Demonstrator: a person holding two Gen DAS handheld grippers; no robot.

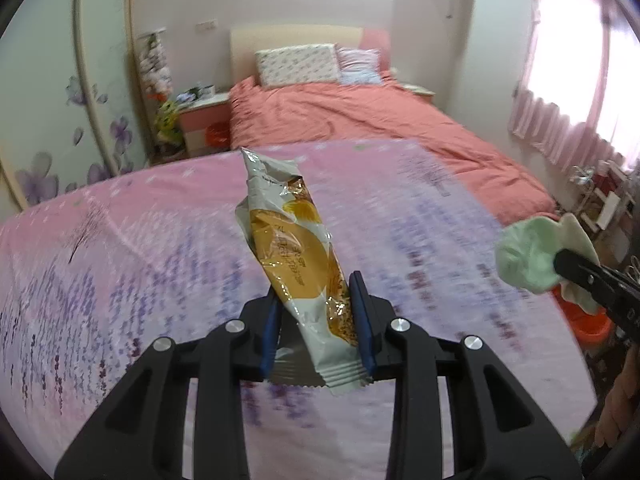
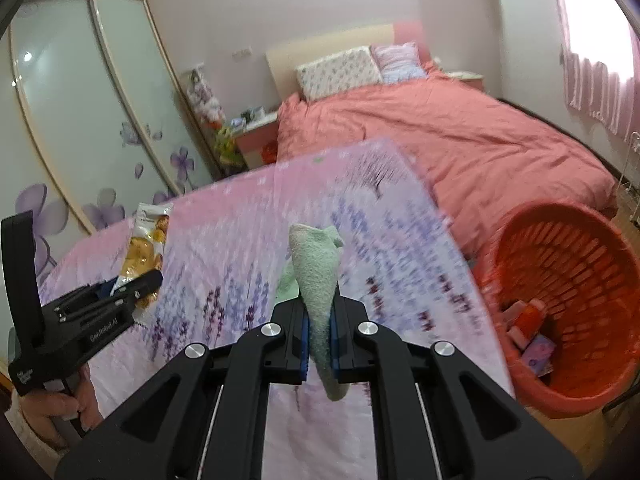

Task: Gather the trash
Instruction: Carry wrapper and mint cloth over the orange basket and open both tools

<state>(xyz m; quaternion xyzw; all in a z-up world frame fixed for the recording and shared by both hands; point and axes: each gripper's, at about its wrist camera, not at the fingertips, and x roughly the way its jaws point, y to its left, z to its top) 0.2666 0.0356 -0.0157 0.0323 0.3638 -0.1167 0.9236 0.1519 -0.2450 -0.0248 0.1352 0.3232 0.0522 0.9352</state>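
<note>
My left gripper [image 1: 316, 312] is clamped on a snack wrapper [image 1: 294, 252]: both blue pads press its lower half, jaws narrowed to the wrapper's width. The wrapper stands tilted, its crimped end hanging below the pads and its torn top pointing away from me, clear of the surface.

My right gripper [image 2: 318, 332] is closed tight on a pale green cloth [image 2: 316, 276]. The cloth is pinched between the pads, a folded peak rising above them and a short tail drooping below.

Under both grippers lies a pink sheet with a purple lavender print [image 1: 120, 260], blurred in both views.

To my right, just beside the sheet's edge, stands an orange laundry basket [image 2: 608, 248]. Several small packets [image 2: 532, 336] lie in its bottom; I cannot read their labels.

Beyond the sheet is a bed with a coral duvet [image 1: 360, 116] and two pillows [image 1: 298, 64] against a cream headboard. A nightstand [image 1: 204, 116] stands left of the bed, then a wardrobe with flower-printed sliding doors [image 2: 80, 120]. Pink curtains [image 1: 560, 120] hang at the bright window on the right.
</note>
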